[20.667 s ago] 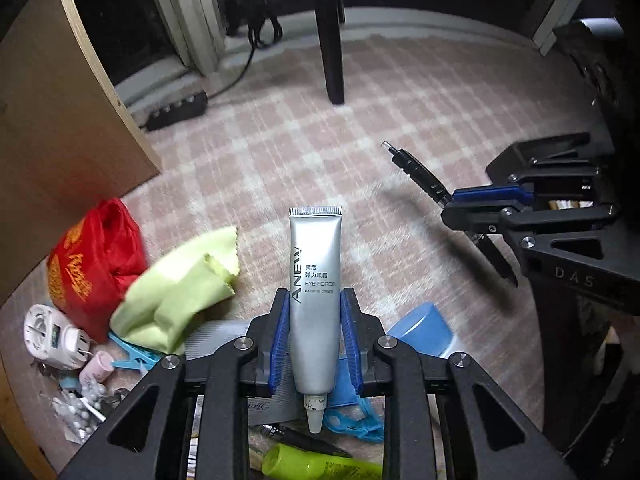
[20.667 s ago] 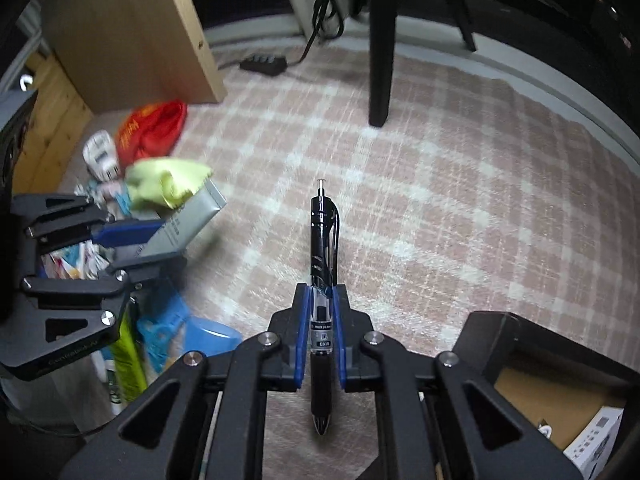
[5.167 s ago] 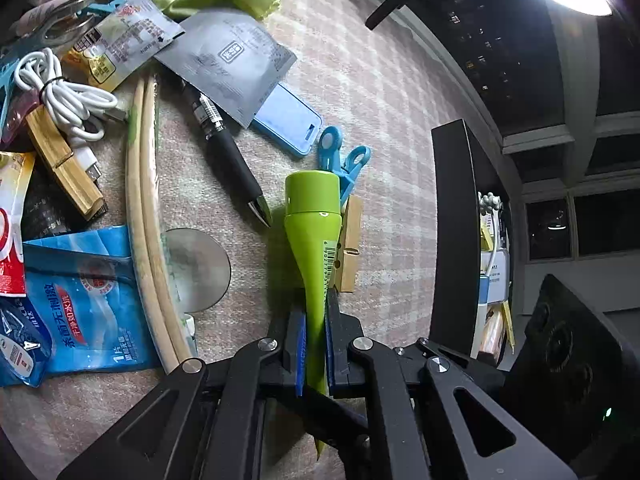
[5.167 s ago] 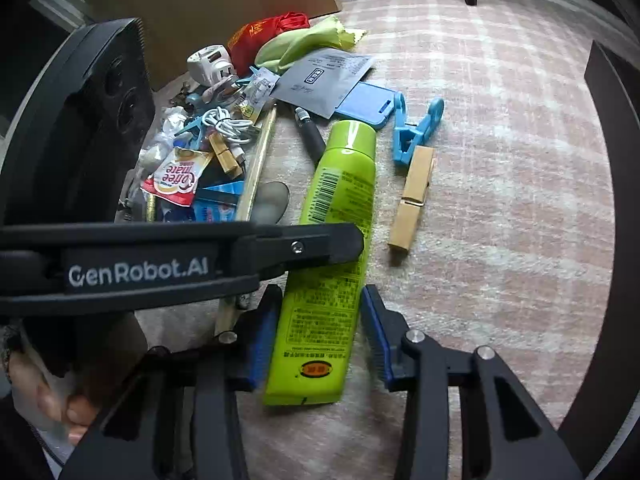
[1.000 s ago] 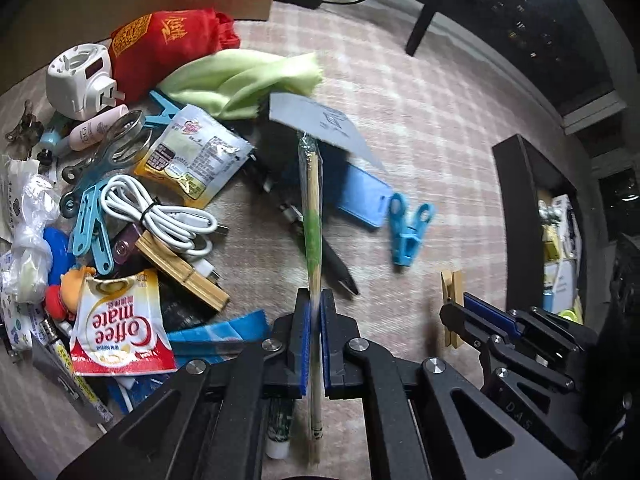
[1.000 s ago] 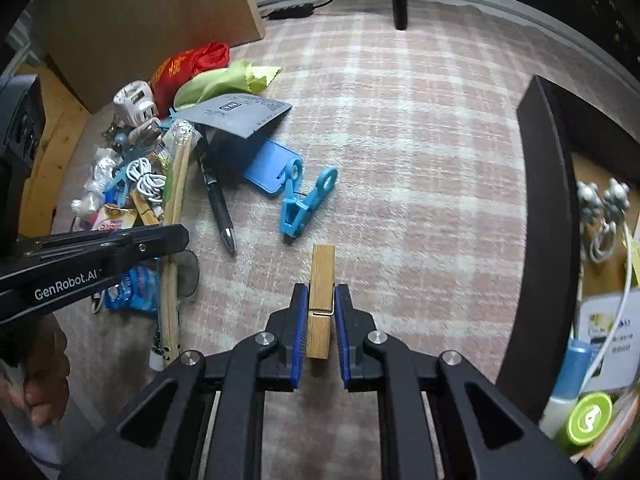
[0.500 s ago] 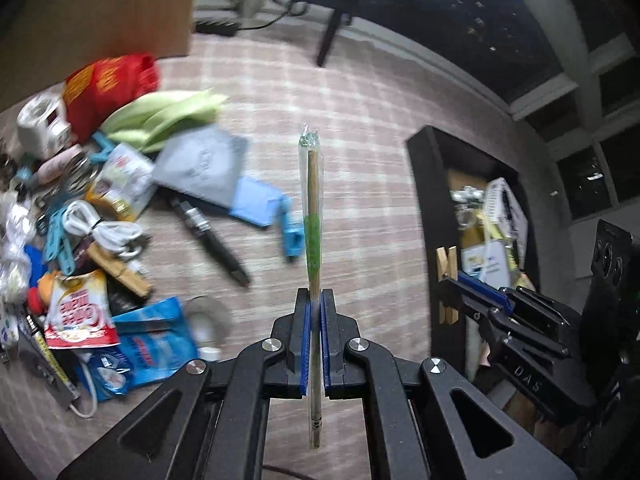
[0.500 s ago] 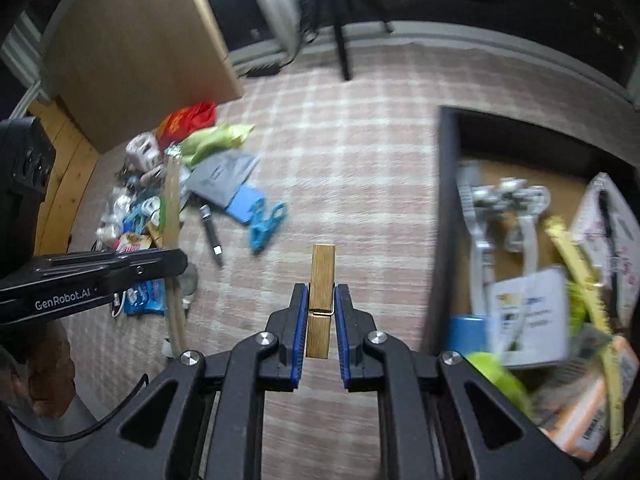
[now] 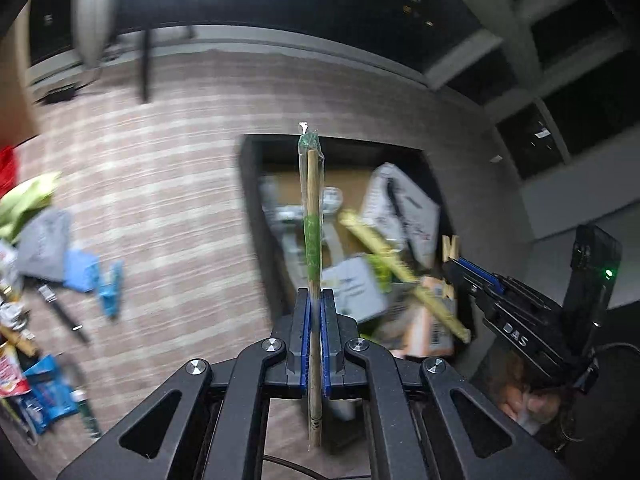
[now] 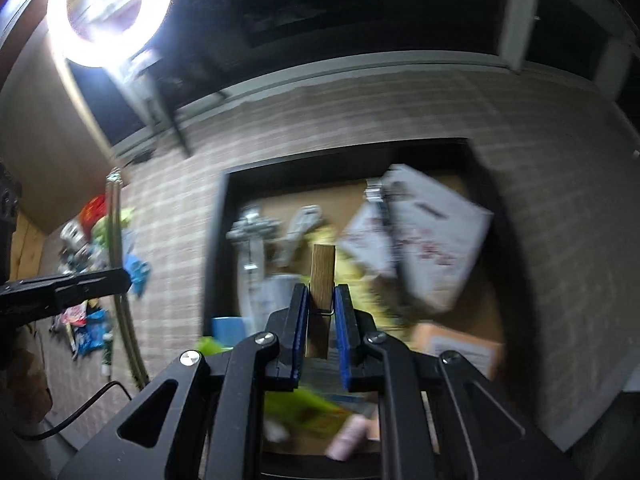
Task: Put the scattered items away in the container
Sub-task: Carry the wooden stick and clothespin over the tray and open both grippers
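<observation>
1. Chopsticks [image 9: 313,216], wrapped, are clamped in our left gripper [image 9: 315,344]; the clothespin [image 10: 322,276] is clamped in our right gripper [image 10: 321,340].
2. Both have swung from the scattered pile [image 9: 44,264] to above the container [image 10: 218,216], ready to drop.

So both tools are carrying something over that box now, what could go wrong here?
The wrapped chopsticks are long and pinched near one end by the left tool, so they might land across the black box's rim. The box looks crowded, so the wooden clothespin in the right tool may bounce out.
</observation>
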The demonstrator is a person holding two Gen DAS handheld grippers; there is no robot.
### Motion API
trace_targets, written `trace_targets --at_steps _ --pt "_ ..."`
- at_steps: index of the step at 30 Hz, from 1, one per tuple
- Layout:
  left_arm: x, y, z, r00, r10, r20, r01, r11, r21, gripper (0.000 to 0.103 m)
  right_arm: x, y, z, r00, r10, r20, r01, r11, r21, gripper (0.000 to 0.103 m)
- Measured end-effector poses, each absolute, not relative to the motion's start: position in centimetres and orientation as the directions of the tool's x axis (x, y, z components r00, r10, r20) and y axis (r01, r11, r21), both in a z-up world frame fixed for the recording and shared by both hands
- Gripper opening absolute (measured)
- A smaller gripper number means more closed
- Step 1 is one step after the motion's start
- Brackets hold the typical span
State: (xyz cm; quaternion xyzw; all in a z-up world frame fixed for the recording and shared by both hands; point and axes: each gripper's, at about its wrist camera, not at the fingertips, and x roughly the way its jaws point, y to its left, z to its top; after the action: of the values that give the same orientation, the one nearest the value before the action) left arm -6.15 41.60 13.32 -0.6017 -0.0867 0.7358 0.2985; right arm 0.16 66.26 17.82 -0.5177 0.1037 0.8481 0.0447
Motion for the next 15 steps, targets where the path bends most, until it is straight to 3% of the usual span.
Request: trace_targets --at_steps 9,10,11,12,13,15 --pt "-4.3 49.6 14.7 -0.065 0.554 -0.830 -0.450 -0.759 -0.471 0.004 2.0 71.7 17.9 -0.449 0.060 -0.891 -0.288 -0.954 0.080 0.014" --pt "-4.1 50.1 14.9 -0.071 0.549 -0.833 -0.461 -0.759 -0.461 0.017 2.1 71.8 18.0 -0.456 0.060 -0.888 -0.285 -0.955 0.082 0.016" --pt "-4.1 50.6 15.0 -0.074 0.534 -0.843 -0.462 -0.767 -0.445 0.030 2.2 72.0 18.0 -0.454 0.069 -0.888 -0.291 -0.954 0.075 0.027" --pt "-4.1 50.8 15.1 -0.084 0.526 -0.846 -0.462 -0.773 -0.434 0.054 2.4 72.1 18.1 -0.453 0.083 -0.888 -0.305 -0.950 0.067 0.043" --pt "-4.0 50.8 15.3 -0.108 0.527 -0.843 -0.470 -0.775 -0.424 0.055 2.5 72.1 18.3 -0.462 0.087 -0.883 -0.310 -0.948 0.069 0.049" --pt "-3.8 50.8 15.7 -0.149 0.504 -0.851 -0.484 -0.788 -0.381 0.055 2.6 72.0 18.6 -0.478 0.089 -0.874 -0.308 -0.949 0.071 0.052"
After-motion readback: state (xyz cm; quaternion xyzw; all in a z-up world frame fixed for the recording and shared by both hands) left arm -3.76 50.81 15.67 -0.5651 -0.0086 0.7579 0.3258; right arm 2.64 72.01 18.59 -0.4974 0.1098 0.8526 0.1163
